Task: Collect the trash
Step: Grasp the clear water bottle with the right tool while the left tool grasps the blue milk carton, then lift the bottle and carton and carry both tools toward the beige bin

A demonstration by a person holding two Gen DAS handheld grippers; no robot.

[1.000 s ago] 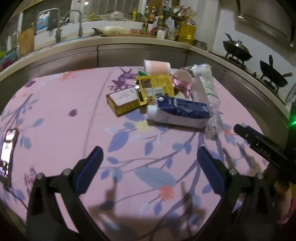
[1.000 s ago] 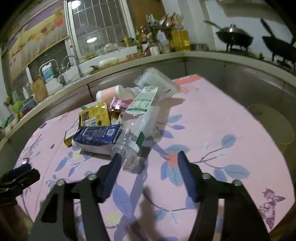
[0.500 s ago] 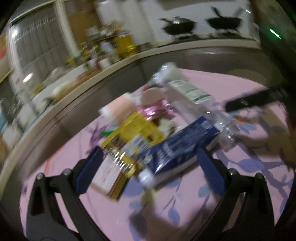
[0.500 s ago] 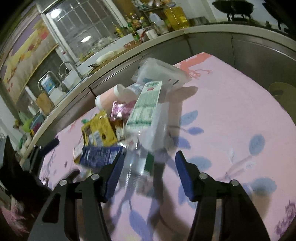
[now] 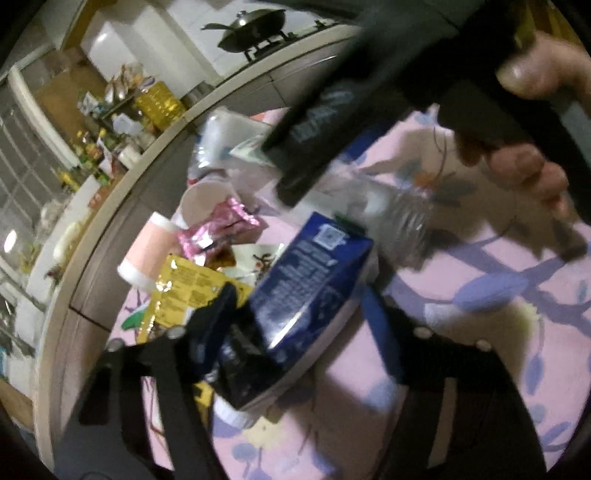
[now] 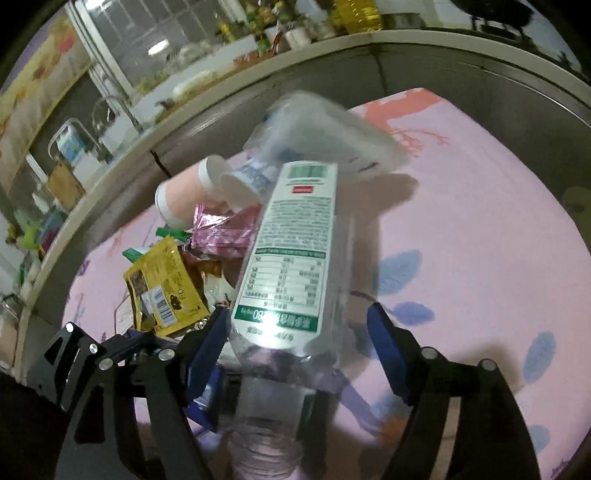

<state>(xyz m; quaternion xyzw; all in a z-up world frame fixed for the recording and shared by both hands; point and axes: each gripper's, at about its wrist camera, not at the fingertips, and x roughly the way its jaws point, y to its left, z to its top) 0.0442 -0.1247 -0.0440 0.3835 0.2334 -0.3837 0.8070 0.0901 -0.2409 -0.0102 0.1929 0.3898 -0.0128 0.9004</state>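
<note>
A heap of trash lies on the pink flowered table. In the left wrist view my left gripper is open around the near end of a dark blue carton; its jaws stand apart on either side. In the right wrist view my right gripper is open with a clear plastic bottle, green-and-white label up, lying between its jaws, neck towards the camera. A yellow wrapper, a pink foil wrapper and a pink cup lie just beyond.
The right gripper's body and the hand holding it cross the upper right of the left wrist view, close above the bottle. A steel counter edge curves behind the table, with bottles and a wok further back.
Both grippers have moved forward into the heap. The left one now straddles the blue carton and the right one straddles the bottle. Both stay open.
</note>
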